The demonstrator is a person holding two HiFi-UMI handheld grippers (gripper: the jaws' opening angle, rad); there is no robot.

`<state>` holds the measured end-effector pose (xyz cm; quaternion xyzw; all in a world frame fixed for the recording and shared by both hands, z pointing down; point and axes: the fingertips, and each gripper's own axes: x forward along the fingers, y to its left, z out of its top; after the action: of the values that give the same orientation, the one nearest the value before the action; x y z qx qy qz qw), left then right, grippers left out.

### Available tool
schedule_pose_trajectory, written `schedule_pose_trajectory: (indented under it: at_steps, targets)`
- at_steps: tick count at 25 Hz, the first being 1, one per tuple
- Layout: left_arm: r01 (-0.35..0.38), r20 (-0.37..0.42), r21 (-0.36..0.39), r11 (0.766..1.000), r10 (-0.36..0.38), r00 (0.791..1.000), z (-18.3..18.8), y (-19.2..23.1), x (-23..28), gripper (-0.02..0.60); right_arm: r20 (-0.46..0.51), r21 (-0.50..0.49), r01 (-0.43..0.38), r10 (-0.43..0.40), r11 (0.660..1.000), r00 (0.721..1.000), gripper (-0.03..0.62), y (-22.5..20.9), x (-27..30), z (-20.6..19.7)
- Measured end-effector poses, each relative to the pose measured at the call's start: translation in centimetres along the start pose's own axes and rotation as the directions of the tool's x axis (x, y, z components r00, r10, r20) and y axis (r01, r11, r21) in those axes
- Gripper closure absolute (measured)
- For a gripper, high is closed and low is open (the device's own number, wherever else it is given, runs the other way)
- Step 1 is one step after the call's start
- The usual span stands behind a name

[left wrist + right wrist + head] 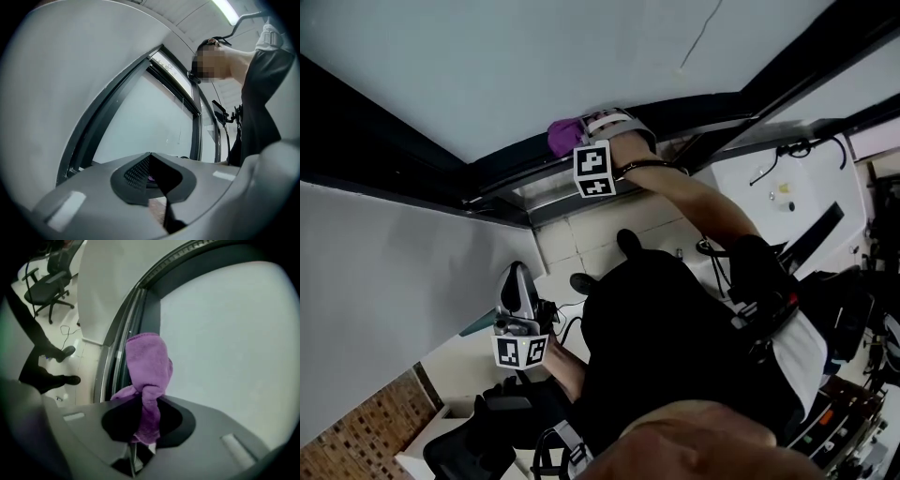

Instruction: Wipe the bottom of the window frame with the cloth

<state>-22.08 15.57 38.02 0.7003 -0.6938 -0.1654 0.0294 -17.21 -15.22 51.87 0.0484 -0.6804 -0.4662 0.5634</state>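
Note:
A purple cloth [563,138] is bunched against the dark bottom rail of the window frame [502,178], just under the pale glass. My right gripper [584,134] is shut on it, reached out at arm's length. In the right gripper view the cloth [147,364] rises out of the jaws of the right gripper [143,399], its folded end lying on the frame's [117,362] dark edge next to the glass. My left gripper [517,302] hangs low beside the person's body, away from the window. Its jaws meet in the left gripper view [150,155] with nothing between them.
A white wall [384,281] runs left of the window. The person's shoes [628,242] stand on a pale tiled floor below the rail. A black office chair [47,282] and loose cables are behind. A white desk with cables [787,178] is at the right.

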Motion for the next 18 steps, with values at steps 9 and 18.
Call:
schedule_pose_trajectory:
  at_steps: [9,18]
  targets:
    - [-0.023,0.016,-0.02,1.0,0.023,1.0,-0.8,-0.5,-0.5,0.578,-0.132,-0.199,-0.031,0.004,0.98,0.991,0.531,-2.2,-0.9,-5.7]
    - [-0.021,0.012,-0.024,1.0,0.021,1.0,-1.0,-0.6,-0.6,0.578,-0.171,-0.331,-0.168,0.116,0.929,0.978,0.542,2.3,-3.1,-5.9]
